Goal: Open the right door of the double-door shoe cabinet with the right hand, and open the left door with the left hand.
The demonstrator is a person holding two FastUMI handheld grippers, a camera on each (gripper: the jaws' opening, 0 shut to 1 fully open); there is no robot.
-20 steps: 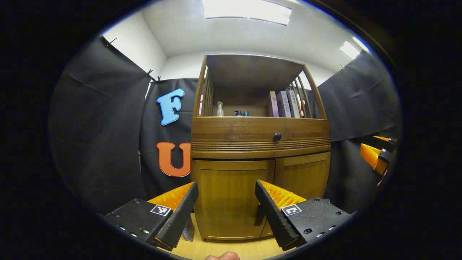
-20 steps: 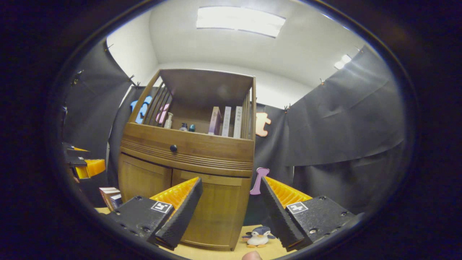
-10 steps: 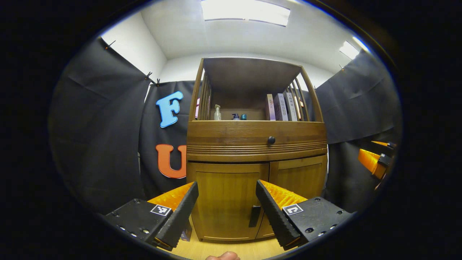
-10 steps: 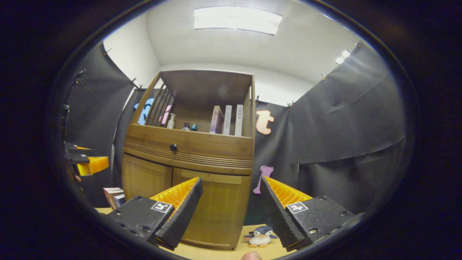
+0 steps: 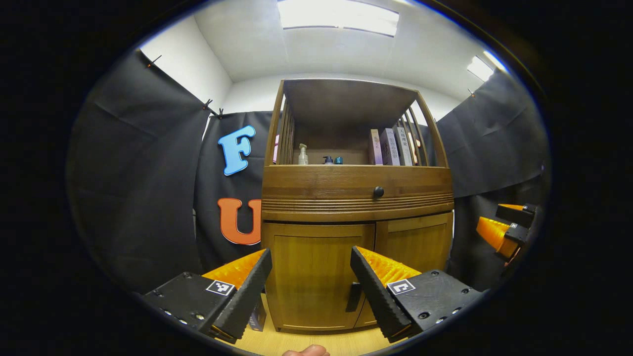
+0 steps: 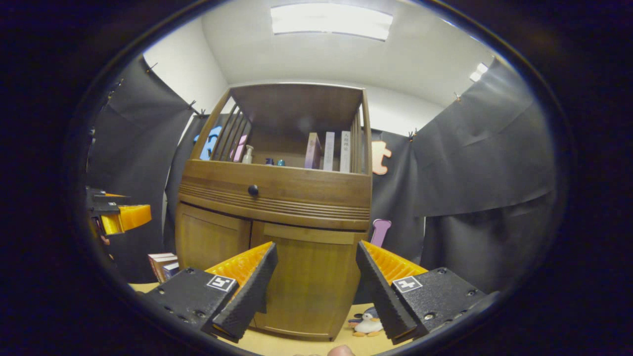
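The wooden shoe cabinet (image 5: 356, 190) stands straight ahead with both lower doors shut. In the left gripper view, my left gripper (image 5: 310, 252) is open in front of the left door (image 5: 314, 277), some way short of it. A dark handle (image 5: 354, 296) shows at that door's inner edge, beside the right door (image 5: 418, 244). The right gripper (image 5: 502, 230) hangs at the far right. In the right gripper view, my right gripper (image 6: 316, 245) is open before the right door (image 6: 311, 284), not touching it. The left door (image 6: 210, 240) and the left gripper (image 6: 118, 217) lie to the left.
A drawer with a round dark knob (image 5: 378, 192) sits above the doors. Bottles and books stand on the open shelf (image 5: 346, 148). A stack of books (image 6: 164, 264) lies on the floor left of the cabinet, a toy penguin (image 6: 367, 322) to its right.
In the right gripper view the cabinet has slid rightward and grown slightly, so that gripper now faces the right door more squarely. The left gripper has barely shifted. Both stay open.
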